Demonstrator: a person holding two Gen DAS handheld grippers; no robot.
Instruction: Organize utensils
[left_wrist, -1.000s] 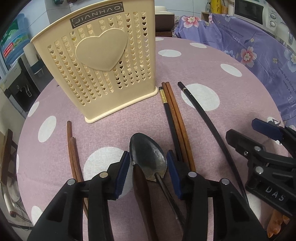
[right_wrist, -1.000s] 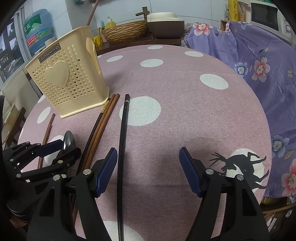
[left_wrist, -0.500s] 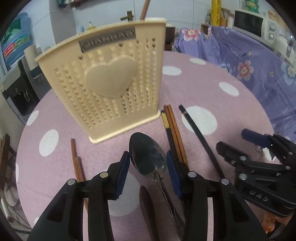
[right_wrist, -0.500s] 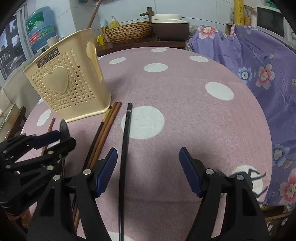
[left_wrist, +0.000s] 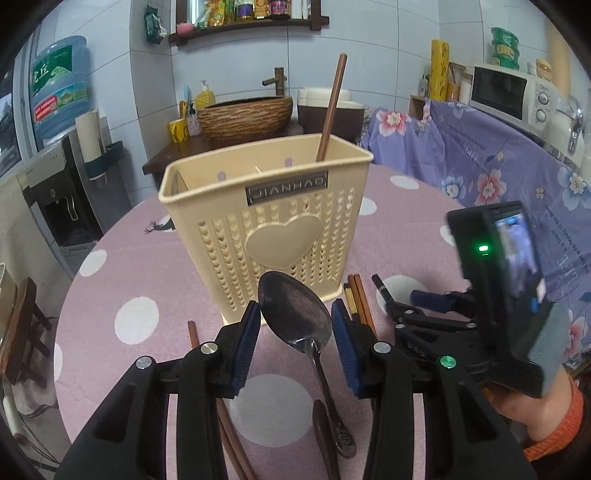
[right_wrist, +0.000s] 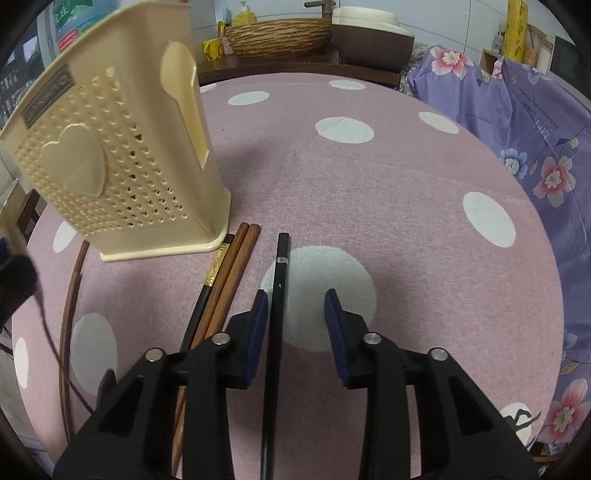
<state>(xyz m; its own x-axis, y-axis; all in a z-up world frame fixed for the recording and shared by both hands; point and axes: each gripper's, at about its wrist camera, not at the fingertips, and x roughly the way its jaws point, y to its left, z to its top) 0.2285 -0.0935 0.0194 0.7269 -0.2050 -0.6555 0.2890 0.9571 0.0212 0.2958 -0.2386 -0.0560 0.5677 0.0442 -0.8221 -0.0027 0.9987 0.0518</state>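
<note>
My left gripper (left_wrist: 295, 332) is shut on the bowl of a metal spoon (left_wrist: 291, 306) and holds it off the table, just in front of the cream perforated utensil holder (left_wrist: 266, 229). One brown chopstick (left_wrist: 332, 107) stands in the holder. My right gripper (right_wrist: 295, 314) points down over a black chopstick (right_wrist: 279, 280) lying on the pink dotted table (right_wrist: 369, 184). Its jaws are closing. The chopstick lies beside the left pad, with a gap to the right pad. In the left wrist view the right gripper (left_wrist: 410, 301) sits low at the right.
Two brown chopsticks (right_wrist: 236, 266) and a black, gold-banded one (right_wrist: 210, 280) lie by the holder (right_wrist: 110, 166). Another brown chopstick (right_wrist: 70, 295) lies further left, and a dark wooden handle (left_wrist: 321, 424) below the spoon. A purple floral cloth (right_wrist: 535, 147) borders the table on the right.
My left gripper has risen with the spoon, so the holder's open top now shows. My right gripper has slid forward along the black chopstick and its jaws have narrowed around it.
</note>
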